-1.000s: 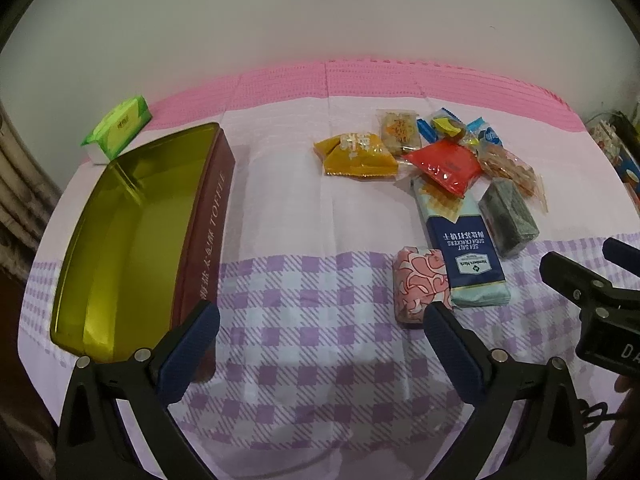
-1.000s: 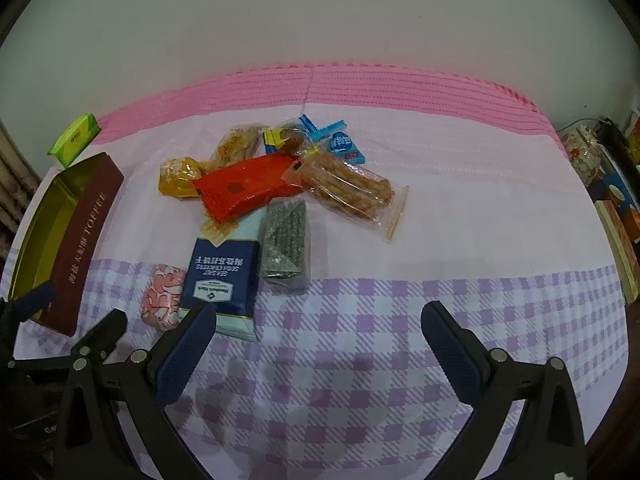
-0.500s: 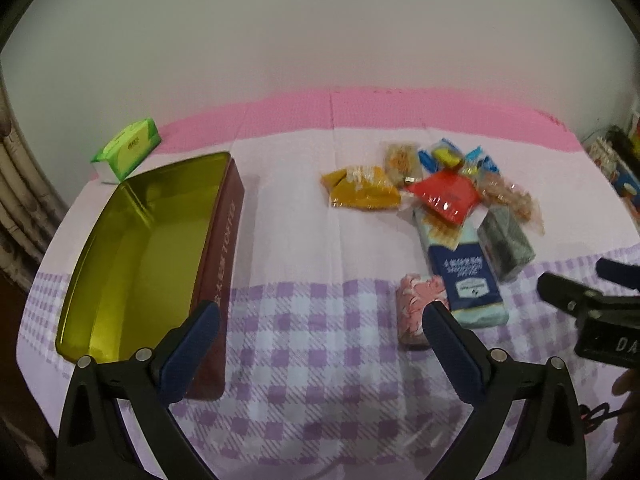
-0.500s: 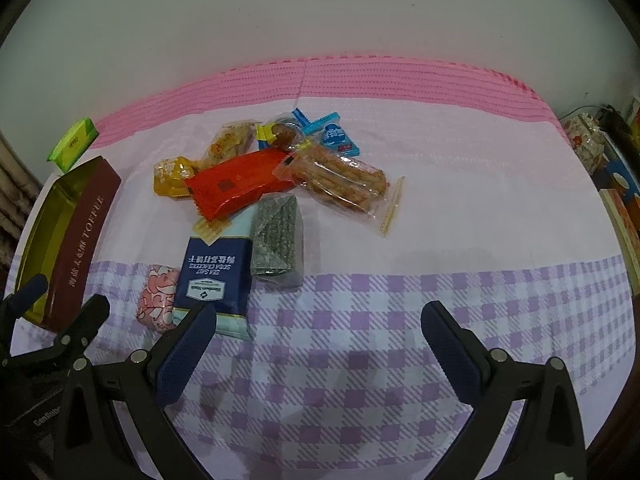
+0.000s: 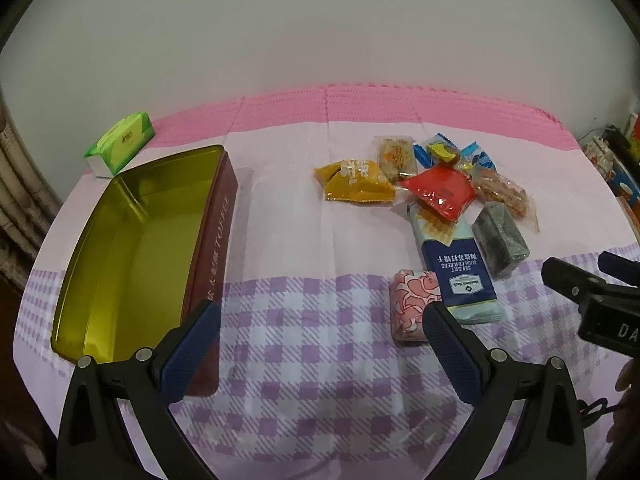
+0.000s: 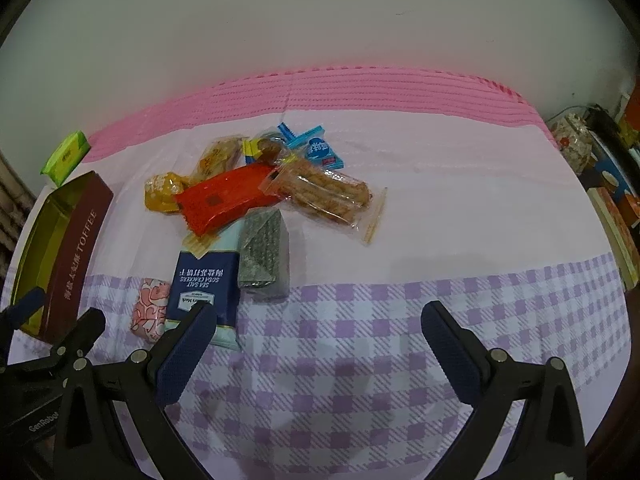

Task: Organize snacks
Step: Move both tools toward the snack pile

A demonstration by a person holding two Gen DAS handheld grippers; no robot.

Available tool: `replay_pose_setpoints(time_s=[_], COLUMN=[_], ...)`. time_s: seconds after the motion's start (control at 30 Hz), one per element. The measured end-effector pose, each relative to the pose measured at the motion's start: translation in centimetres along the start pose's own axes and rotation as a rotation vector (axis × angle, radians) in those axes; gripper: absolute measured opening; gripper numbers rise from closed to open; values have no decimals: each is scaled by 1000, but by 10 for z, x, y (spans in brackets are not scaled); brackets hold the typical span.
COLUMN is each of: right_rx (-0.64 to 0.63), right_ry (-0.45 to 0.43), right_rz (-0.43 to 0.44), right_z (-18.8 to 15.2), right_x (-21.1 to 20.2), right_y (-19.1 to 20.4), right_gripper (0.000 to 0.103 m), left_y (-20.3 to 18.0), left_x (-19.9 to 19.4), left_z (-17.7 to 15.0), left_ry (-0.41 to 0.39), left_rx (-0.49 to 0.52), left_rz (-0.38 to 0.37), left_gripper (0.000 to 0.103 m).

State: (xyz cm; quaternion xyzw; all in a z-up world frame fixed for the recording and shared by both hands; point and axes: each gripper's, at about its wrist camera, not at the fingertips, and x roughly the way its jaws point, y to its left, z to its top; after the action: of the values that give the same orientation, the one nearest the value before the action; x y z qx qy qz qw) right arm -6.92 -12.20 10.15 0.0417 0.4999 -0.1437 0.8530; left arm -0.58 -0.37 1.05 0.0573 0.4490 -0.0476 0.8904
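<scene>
An open maroon toffee tin (image 5: 120,248) with a gold inside lies at the left; it also shows in the right wrist view (image 6: 76,248). A pile of snacks lies right of it: a yellow pack (image 5: 356,182), a red pack (image 5: 440,190), a blue cracker pack (image 5: 460,268), a pink sweet (image 5: 412,304), a grey-green bar (image 5: 500,236) and a clear pack of sticks (image 6: 328,196). My left gripper (image 5: 320,344) is open and empty above the checked cloth, between tin and pile. My right gripper (image 6: 316,344) is open and empty, in front of the pile.
A green tissue pack (image 5: 120,144) lies behind the tin. The table has a pink and purple checked cloth (image 6: 360,360) and ends at a white wall behind. Boxes and clutter (image 6: 612,184) stand off the table's right edge.
Both grippers have drawn back and up a little, so the tin and the snack pile look smaller and farther. Both stay open. No snack has moved.
</scene>
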Motion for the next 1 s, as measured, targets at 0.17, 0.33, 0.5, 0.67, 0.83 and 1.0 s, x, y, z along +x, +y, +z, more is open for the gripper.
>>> replay_pose_setpoints(time_s=[0.17,0.33,0.5,0.67,0.83,1.0], right_rx=[54,21,18,16,5,-2], right_ry=[41,57,59,58,61,59], right_rz=[23,8,12,15,20,21], right_z=[-1,-3,-4,-4,-5,-5], right_x=[5,6,8,8,9,9], right_y=[-9,-8,-7,-7,-5,-2], right_gripper=[102,102,102,102,102,102], left_y=[2,4,8,8,6,4], left_x=[3,6,8,10,10,11], left_z=[1,1,0,0,-1,-1], left_ry=[26,40,53,65,64,69], left_rx=[-16,-28,-46,-43,-31,-27], left_rz=[-3,6,5,-2,0,-4], left_gripper=[100,100,100,100,100,100])
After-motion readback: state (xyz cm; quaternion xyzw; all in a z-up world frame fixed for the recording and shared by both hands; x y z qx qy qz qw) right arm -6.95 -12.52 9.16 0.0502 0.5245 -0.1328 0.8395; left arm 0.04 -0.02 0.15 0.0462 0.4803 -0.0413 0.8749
